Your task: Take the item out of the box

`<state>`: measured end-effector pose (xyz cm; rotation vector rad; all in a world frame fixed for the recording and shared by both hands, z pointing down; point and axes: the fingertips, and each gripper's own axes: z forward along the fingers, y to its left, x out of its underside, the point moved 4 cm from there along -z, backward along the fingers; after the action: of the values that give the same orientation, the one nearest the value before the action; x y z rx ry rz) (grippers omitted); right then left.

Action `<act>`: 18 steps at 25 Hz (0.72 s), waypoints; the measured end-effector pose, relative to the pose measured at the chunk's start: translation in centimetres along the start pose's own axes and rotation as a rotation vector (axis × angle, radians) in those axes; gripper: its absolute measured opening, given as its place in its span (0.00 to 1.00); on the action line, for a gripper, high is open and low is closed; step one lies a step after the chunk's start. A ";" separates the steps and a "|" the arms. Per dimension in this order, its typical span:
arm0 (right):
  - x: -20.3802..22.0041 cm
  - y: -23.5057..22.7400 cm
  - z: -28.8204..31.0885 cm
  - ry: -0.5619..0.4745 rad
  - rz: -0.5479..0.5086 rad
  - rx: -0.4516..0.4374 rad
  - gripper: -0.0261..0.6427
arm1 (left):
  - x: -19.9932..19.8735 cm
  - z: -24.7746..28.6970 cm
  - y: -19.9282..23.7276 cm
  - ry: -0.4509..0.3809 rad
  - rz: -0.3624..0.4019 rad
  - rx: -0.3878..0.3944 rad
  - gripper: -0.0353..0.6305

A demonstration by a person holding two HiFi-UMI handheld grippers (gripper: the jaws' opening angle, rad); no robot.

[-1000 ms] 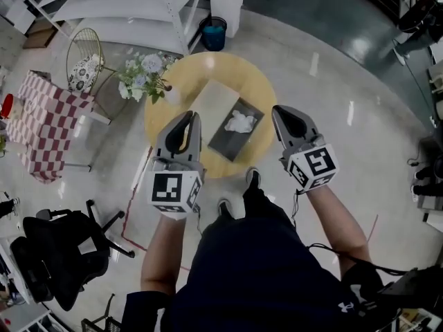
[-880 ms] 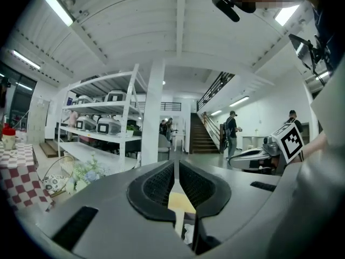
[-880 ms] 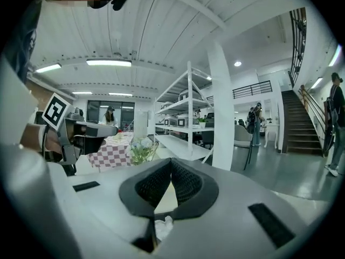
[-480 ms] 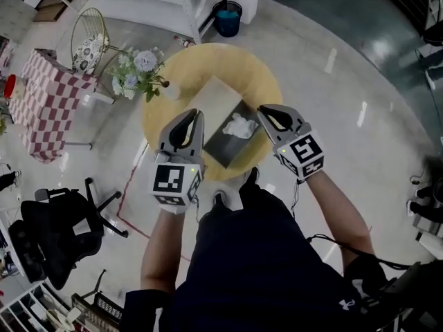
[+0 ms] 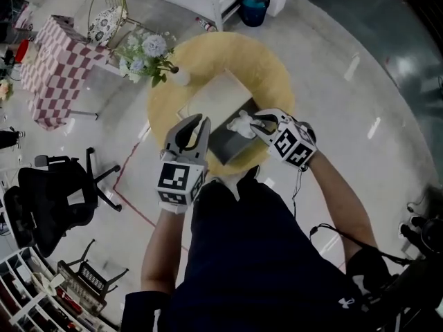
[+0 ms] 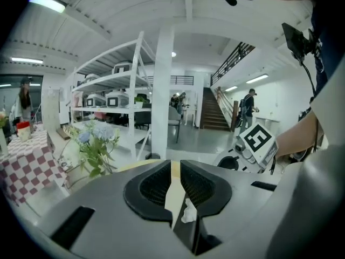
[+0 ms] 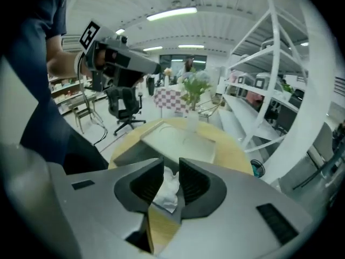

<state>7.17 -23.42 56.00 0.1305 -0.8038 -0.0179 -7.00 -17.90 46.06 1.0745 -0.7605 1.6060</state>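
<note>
A dark box with its white lid folded back lies on the round yellow table. A crumpled white item sticks up out of the box. My right gripper is at it; in the right gripper view the white item sits between the narrowly parted jaws of the gripper, which looks shut on it. My left gripper hovers shut by the box's near left side, holding nothing. Through its gap the white item shows small.
A vase of flowers stands on the table's far left edge. Around the table are a checkered table, a wire chair, a black office chair, a blue bin and white shelving. My legs are at the table's near edge.
Both grippers moved forward toward the box. The right gripper swung in from the right onto the white item; the left came up beside the box.
</note>
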 end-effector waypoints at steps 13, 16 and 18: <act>3.7 2.2 7.5 0.297 -0.204 -0.182 0.14 | 4.4 0.5 2.3 0.126 0.032 0.040 0.21; 4.0 2.5 9.1 0.355 -0.235 -0.205 0.14 | 4.9 0.2 3.2 0.128 0.023 0.055 0.21; 4.2 2.8 9.9 0.393 -0.262 -0.217 0.14 | 5.4 -0.1 4.0 0.133 0.009 0.056 0.21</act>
<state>2.90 -22.03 66.19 0.0307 -0.3847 -0.3175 -11.31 -16.83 51.09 0.9946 -0.6357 1.6966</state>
